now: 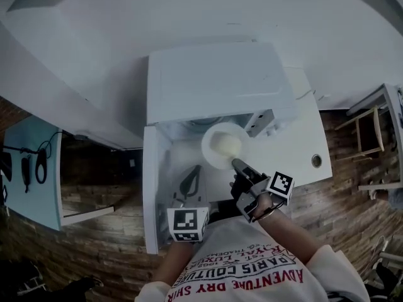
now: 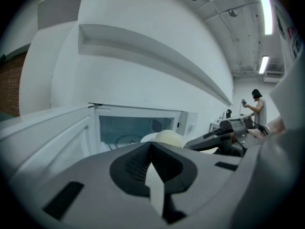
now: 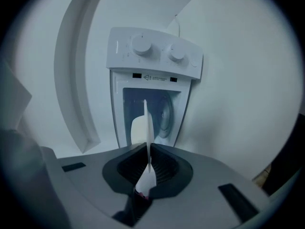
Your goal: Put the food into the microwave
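The white microwave point(image 1: 214, 80) stands on a white counter with its door point(image 1: 154, 187) swung open to the left. A white plate point(image 1: 211, 155) bearing a pale round bun point(image 1: 227, 145) hovers at the cavity's mouth. My right gripper point(image 1: 239, 164) is shut on the plate's near rim. In the right gripper view the plate point(image 3: 145, 113) shows edge-on between the jaws of the right gripper point(image 3: 147, 149), with the bun point(image 3: 138, 130) and the knobs point(image 3: 141, 45) behind. My left gripper point(image 1: 192, 175) hangs beside the door, jaws together, holding nothing; from it the bun point(image 2: 167, 137) lies ahead.
The white counter point(image 1: 302, 137) has a small round fitting point(image 1: 316, 160) at its right. A light blue board with black cables point(image 1: 31, 168) stands at the left, a wooden stool point(image 1: 365, 131) at the right. A person point(image 2: 257, 106) stands far off.
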### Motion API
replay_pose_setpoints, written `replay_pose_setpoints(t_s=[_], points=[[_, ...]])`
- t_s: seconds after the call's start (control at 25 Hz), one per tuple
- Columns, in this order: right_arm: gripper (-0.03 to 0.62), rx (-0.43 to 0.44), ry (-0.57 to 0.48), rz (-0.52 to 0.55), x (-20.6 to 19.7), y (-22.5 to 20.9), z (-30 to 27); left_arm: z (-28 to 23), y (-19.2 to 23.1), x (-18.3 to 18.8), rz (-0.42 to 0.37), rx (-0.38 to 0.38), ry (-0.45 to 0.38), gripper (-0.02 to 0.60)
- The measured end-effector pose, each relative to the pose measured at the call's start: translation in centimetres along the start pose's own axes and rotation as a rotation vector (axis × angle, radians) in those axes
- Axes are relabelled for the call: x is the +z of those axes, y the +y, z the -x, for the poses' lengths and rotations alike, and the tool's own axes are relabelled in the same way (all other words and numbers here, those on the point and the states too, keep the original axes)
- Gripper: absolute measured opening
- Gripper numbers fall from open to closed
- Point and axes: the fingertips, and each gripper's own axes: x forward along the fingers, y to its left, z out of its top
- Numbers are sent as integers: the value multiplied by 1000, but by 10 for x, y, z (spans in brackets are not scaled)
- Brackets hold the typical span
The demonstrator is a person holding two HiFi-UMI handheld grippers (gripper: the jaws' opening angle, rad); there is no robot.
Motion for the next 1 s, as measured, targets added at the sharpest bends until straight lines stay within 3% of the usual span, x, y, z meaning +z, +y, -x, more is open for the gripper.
replay_pose_setpoints(t_s=[0.28, 0.52, 1.0], points=[[23, 8, 27, -1, 29, -13, -46, -33, 22, -2, 29, 53, 25, 3], [23, 74, -4, -18, 48, -24, -78, -54, 30, -5, 25, 58, 22, 3], [23, 3, -24, -46, 65, -50, -132, -77, 49, -14, 26, 82, 78, 3]])
